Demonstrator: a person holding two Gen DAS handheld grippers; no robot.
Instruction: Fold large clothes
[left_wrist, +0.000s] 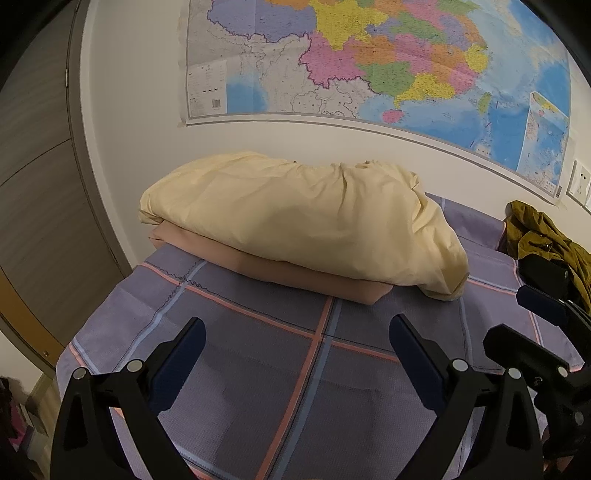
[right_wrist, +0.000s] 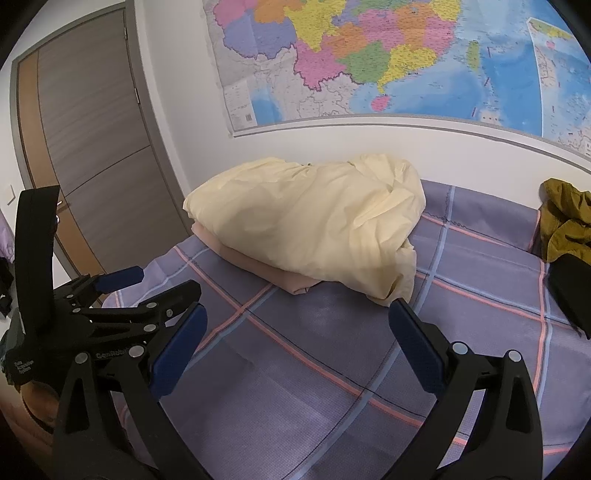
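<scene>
So the whole thing was set on a bed (left_wrist: 258, 369) with a purple-grey checked cover, pink and light-blue stripes crossing it. Behind it was a plain white wall with a big colourful map (left_wrist: 369, 62) pinned across the upper part of both views; the print on it was way too small to read, though a barcode sat in its lower left corner. A grey wood-grain door (right_wrist: 103, 147) with an orange-brown strip filled the upper left of the right wrist view. A white wall socket (left_wrist: 581, 182) showed at the far right edge of the left wrist view.

The clothes to fold were in the middle of the frame, toward the wall: a crumpled pale yellow cloth (left_wrist: 303, 225) lay on top of a flatter folded pink cloth (left_wrist: 314, 275), both resting on the bed. An olive-green jacket (right_wrist: 565, 218) was bunched up at the right edge, well apart from that pile, with something black (right_wrist: 570, 288) just below it.

The left gripper (left_wrist: 297, 328) was spread wide with nothing in it, hovering over bare cover. Same for the right gripper (right_wrist: 297, 314), released and empty, near the yellow cloth's front edge. On the left gripper's body, seen at the lower left of the right wrist view, white lettering started "GenRobot"; the smaller text beside it was unreadable.
</scene>
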